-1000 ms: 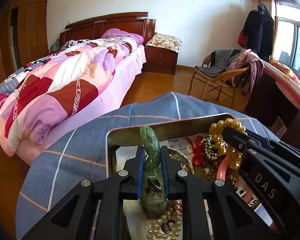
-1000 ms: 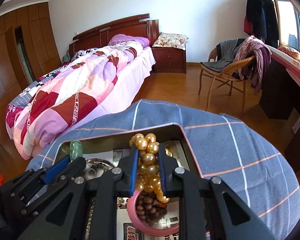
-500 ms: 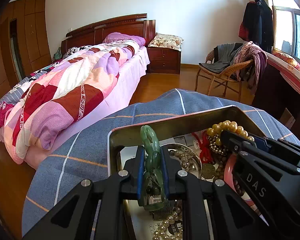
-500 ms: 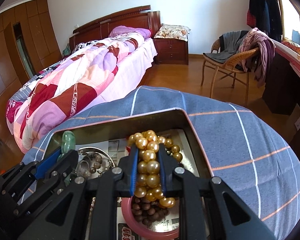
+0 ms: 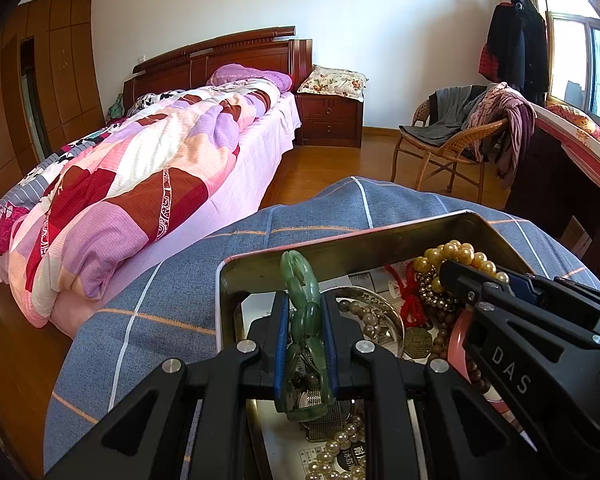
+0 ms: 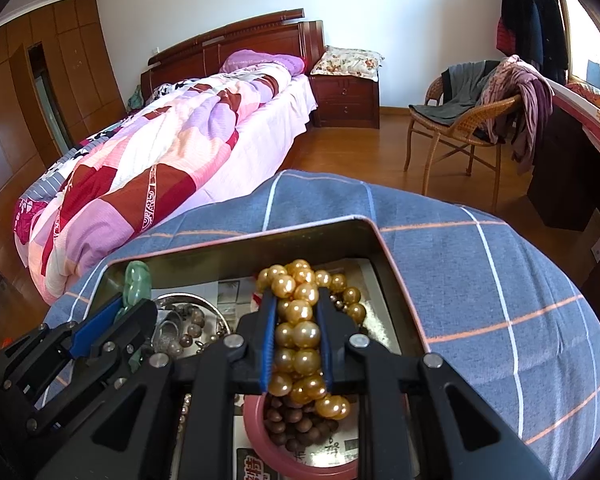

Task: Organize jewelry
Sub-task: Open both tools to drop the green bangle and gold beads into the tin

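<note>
From the left wrist view, the left gripper (image 5: pixel 304 312) is clamped on a green jade bracelet (image 5: pixel 302 280), whose upper loop rises above the fingertips near the far left corner of the metal tin (image 5: pixel 340 240); its lower part sinks between the blue pads, where it is hard to separate from the clutter beneath. The right gripper (image 5: pixel 456 276) enters from the right and covers much of that side of the tin, so only an arc of the pink bangle (image 5: pixel 458 328) and a few dark wooden beads (image 5: pixel 440 332) show past it. Countable in the tin here: one silver bangle (image 5: pixel 384 300) with greyish beads inside it, one red knotted cord (image 5: pixel 410 300), one bronze coin charm (image 5: pixel 416 342) and one white pearl strand (image 5: pixel 336 452), cut off by the lower edge. The tin sits on a blue checked cloth (image 5: pixel 160 300) — what lies under the cloth is hidden. In the right wrist view, the right gripper (image 6: pixel 296 320) is closed on a bunched gold pearl strand (image 6: pixel 298 332) that spills above and below the pads over the middle of the tin (image 6: pixel 396 280); how many loops it makes cannot be told. The pink bangle (image 6: pixel 256 432) lies just below, filled with the wooden beads (image 6: pixel 292 420) and partly covered by the gripper's body. The left gripper (image 6: pixel 132 300) stands at the tin's left edge with the jade bracelet (image 6: pixel 138 280) showing above it. Beyond are a bed (image 6: pixel 160 160) and a wicker chair (image 6: pixel 460 128) draped with clothes.
</note>
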The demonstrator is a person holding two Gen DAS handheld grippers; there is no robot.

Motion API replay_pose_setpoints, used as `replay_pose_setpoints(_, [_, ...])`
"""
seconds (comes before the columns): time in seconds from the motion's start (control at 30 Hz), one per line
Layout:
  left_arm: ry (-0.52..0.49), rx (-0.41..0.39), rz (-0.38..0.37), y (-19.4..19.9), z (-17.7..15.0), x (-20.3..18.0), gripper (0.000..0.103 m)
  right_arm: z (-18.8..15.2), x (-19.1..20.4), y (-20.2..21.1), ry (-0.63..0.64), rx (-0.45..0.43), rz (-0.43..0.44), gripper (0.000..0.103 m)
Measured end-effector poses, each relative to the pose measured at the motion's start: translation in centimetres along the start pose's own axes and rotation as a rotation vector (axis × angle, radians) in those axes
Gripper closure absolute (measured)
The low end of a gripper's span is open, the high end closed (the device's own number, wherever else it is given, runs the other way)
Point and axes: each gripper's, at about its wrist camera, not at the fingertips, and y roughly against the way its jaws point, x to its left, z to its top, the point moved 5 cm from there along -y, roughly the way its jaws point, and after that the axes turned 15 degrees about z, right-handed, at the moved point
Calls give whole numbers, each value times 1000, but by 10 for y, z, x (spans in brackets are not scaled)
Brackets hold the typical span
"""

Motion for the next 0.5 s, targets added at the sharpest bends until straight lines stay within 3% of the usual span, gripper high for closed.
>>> replay_pose_setpoints(0.5, [6,0,21,-2,-1,6,87,-2,3,-5,3,19,10,78])
